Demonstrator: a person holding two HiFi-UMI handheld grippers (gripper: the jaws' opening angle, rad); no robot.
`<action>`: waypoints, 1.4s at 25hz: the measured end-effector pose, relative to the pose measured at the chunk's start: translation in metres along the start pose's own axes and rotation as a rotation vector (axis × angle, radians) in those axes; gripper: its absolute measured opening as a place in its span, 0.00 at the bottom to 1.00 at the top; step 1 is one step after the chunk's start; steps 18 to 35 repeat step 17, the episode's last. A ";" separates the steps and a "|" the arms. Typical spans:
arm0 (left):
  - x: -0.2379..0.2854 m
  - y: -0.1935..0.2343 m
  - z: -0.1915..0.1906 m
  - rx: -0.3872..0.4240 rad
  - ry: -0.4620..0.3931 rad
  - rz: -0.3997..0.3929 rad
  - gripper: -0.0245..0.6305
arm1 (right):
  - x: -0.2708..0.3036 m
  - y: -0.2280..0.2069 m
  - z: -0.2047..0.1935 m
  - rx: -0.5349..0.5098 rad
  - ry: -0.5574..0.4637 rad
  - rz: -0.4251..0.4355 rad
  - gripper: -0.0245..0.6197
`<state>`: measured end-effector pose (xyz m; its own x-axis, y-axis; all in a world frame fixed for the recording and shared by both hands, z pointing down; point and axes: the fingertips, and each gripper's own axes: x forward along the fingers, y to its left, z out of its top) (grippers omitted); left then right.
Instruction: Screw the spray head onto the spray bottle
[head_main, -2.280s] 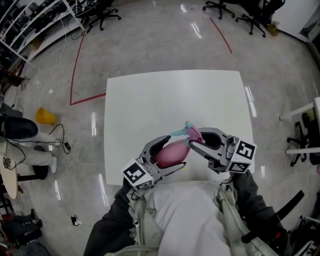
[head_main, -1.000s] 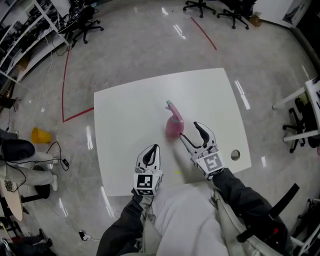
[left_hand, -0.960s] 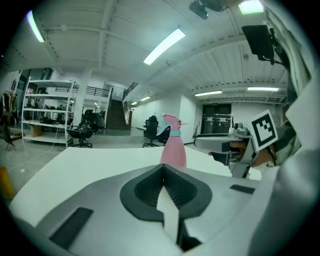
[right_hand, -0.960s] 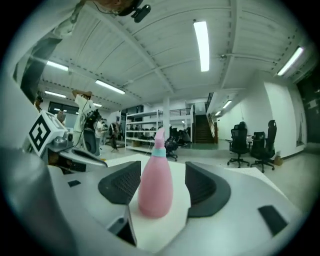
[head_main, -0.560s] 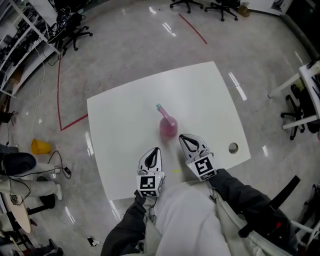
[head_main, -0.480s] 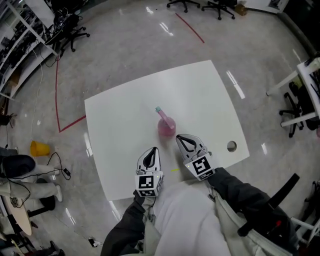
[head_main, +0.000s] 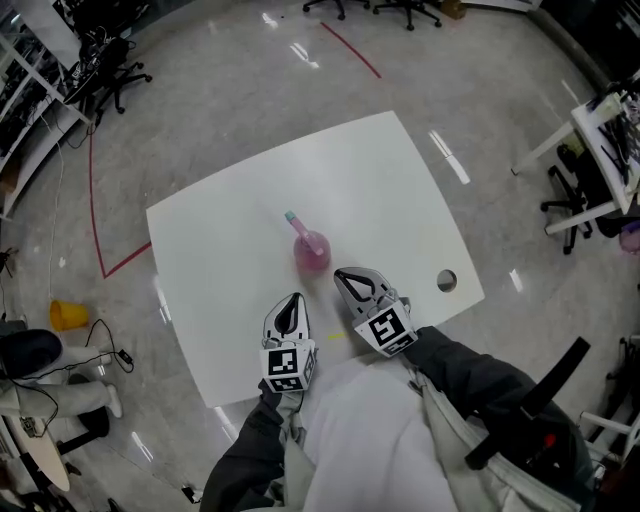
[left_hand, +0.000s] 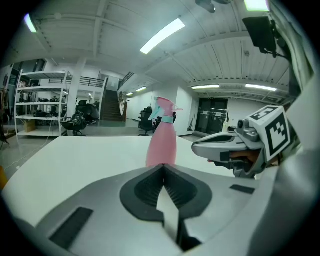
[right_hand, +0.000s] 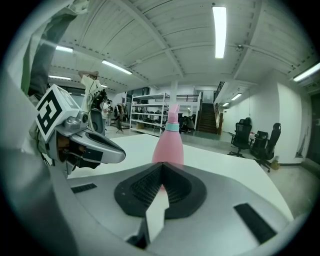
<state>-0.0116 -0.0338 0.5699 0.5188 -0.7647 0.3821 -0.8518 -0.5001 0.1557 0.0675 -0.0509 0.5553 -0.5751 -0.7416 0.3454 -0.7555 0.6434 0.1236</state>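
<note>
A pink spray bottle (head_main: 311, 249) with its teal and pink spray head (head_main: 293, 218) on top stands upright on the white table (head_main: 250, 190), free of both grippers. It shows ahead of the jaws in the left gripper view as the bottle (left_hand: 162, 143) and in the right gripper view as the bottle (right_hand: 168, 142). My left gripper (head_main: 291, 302) sits near the table's front edge, shut and empty. Just right of it my right gripper (head_main: 346, 276) is shut with nothing between its jaws, close behind the bottle without touching it.
A round hole (head_main: 446, 281) lies in the table near its right front corner. Office chairs (head_main: 108, 75), shelving and a red floor line (head_main: 95, 195) surround the table. A yellow object (head_main: 66, 315) lies on the floor at left.
Both grippers let go of the bottle, which now stands alone on the table. The right gripper's jaws closed and both grippers drew back toward the front edge.
</note>
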 end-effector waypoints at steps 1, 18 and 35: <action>0.002 -0.002 -0.001 0.000 0.005 -0.003 0.05 | -0.001 -0.001 -0.002 -0.001 0.007 0.001 0.03; 0.006 -0.018 -0.006 0.006 0.030 0.021 0.05 | -0.013 -0.013 -0.015 0.024 0.031 0.027 0.03; 0.006 -0.018 -0.006 0.006 0.030 0.021 0.05 | -0.013 -0.013 -0.015 0.024 0.031 0.027 0.03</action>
